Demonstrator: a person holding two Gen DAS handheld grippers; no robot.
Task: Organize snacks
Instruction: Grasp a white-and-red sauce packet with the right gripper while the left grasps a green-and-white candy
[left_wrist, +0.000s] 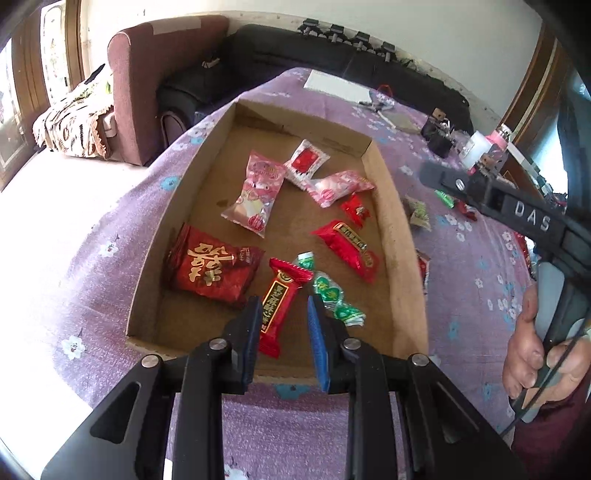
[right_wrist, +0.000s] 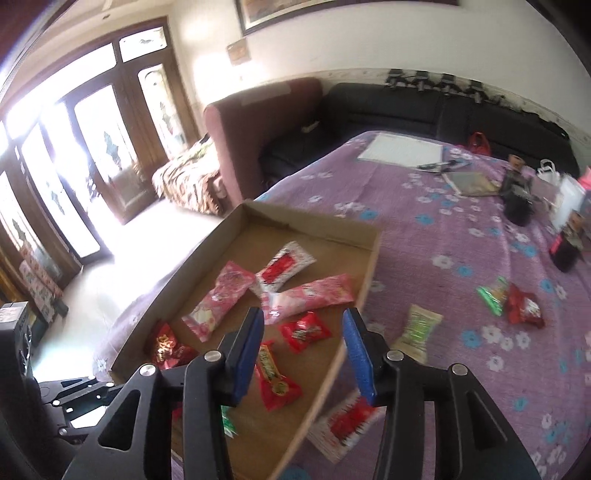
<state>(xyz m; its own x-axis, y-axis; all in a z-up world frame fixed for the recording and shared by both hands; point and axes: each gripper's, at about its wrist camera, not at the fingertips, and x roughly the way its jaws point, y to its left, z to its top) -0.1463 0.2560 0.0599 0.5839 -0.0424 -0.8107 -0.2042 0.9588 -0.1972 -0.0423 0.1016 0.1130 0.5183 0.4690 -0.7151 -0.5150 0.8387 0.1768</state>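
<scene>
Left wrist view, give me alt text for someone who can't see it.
The open left hand-held gripper hovers over a shallow cardboard tray on a purple floral tablecloth, its blue fingers straddling a long red snack bar. Red, pink and green snack packets lie scattered in the tray; a few more lie on the cloth.

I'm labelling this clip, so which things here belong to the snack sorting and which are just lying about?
Job: cardboard tray; snacks inside it, e.g. large red packet; loose snacks on the cloth: green packet, red packet, pale packet; left gripper; right gripper.

Lying about: white paper; black sofa; bottles.
</scene>
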